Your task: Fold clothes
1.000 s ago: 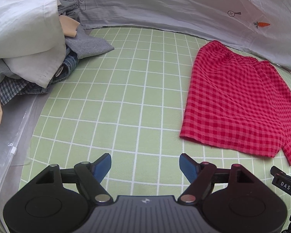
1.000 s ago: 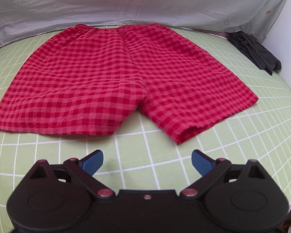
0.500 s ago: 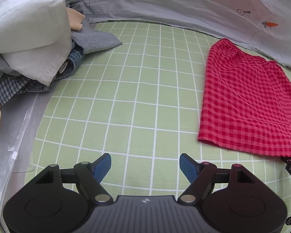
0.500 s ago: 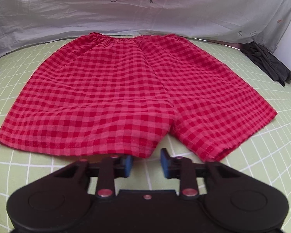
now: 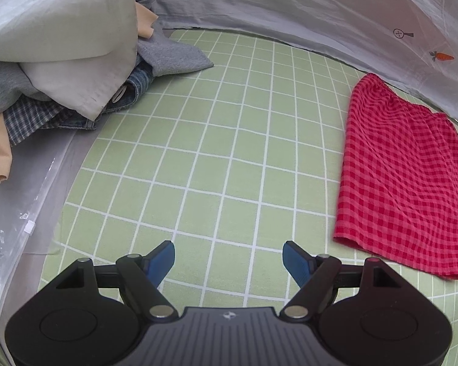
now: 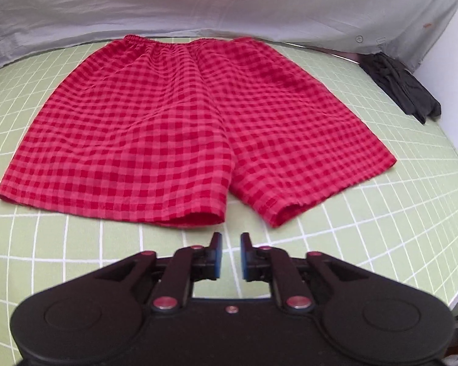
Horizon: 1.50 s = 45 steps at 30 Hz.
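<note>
Swinging left over the green grid mat (image 5: 216,140), the left gripper (image 5: 229,254) stays wide open and empty, leaving the red checked shorts (image 5: 406,183) toward the mat's right edge. In the right view, the right gripper (image 6: 229,251) has narrowed to a slim empty gap just short of the shorts' (image 6: 195,131) crotch hem, flat mid-mat, so folding hasn't begun.

The red gingham shorts (image 6: 195,128) lie spread flat, unfolded, on the green grid mat (image 6: 412,213). Their elastic, gathered waistband sits at the mat's far edge, just beside the grey sheet hanging behind the mat; both legs point toward the mat's near side. The left leg's hem lies straight across the mat, the right leg angles outward, its hem slightly lifted. In the left wrist view, the shorts (image 5: 406,183) occupy the mat's right part.
</note>
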Available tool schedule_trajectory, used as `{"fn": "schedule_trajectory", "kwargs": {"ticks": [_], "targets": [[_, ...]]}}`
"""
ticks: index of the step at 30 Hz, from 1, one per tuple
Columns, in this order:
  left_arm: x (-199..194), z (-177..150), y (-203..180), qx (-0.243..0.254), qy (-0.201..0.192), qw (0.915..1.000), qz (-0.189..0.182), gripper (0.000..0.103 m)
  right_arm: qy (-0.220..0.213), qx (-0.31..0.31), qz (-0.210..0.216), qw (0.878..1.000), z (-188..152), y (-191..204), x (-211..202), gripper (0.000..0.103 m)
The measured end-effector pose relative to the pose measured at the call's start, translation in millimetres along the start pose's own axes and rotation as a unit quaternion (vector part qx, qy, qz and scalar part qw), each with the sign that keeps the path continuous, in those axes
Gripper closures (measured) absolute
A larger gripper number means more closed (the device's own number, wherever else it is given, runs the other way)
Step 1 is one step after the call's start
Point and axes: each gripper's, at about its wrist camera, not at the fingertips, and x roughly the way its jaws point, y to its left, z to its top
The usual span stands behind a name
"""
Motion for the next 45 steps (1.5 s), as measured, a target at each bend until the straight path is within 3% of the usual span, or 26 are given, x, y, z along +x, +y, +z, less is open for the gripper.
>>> {"fn": "schedule_trajectory", "kwargs": {"ticks": [1,5,7,12,18,22,27,39,45], "targets": [[-3,-1,-2,0.003,-0.003,1.0,0.001,0.025,-0.007,0.009,-0.004,1.0,0,-3,-2,0.06],[-9,-5,-11,0.011,-0.004,0.9999,-0.002,0.024,-0.03,0.038,-0.001,0.999,2,-15,-10,0.044],[-12,-7,-17,0.015,-0.006,0.9999,-0.003,0.024,-0.034,0.043,0.0,0.998,2,-19,-11,0.027],[-15,-12,-37,0.014,-0.007,0.9998,-0.011,0.021,-0.042,0.05,-0.001,0.998,1,-39,-13,0.019],[-11,-14,-62,-0.029,0.008,0.9994,-0.018,0.021,-0.041,0.049,0.001,0.998,2,-76,-17,0.015],[-6,-13,-79,-0.064,0.02,0.9976,-0.021,0.021,-0.047,0.031,0.001,0.998,5,-105,-21,0.004],[6,-9,-99,-0.092,0.034,0.9951,-0.012,0.021,-0.038,0.025,0.004,0.999,16,-144,-8,0.002],[45,12,-124,-0.136,0.044,0.9895,0.023,0.022,-0.044,0.017,-0.012,0.999,74,-208,46,0.001],[60,19,-135,-0.122,0.046,0.9899,0.055,0.031,-0.014,0.069,-0.026,0.997,116,-231,92,0.001]]}}
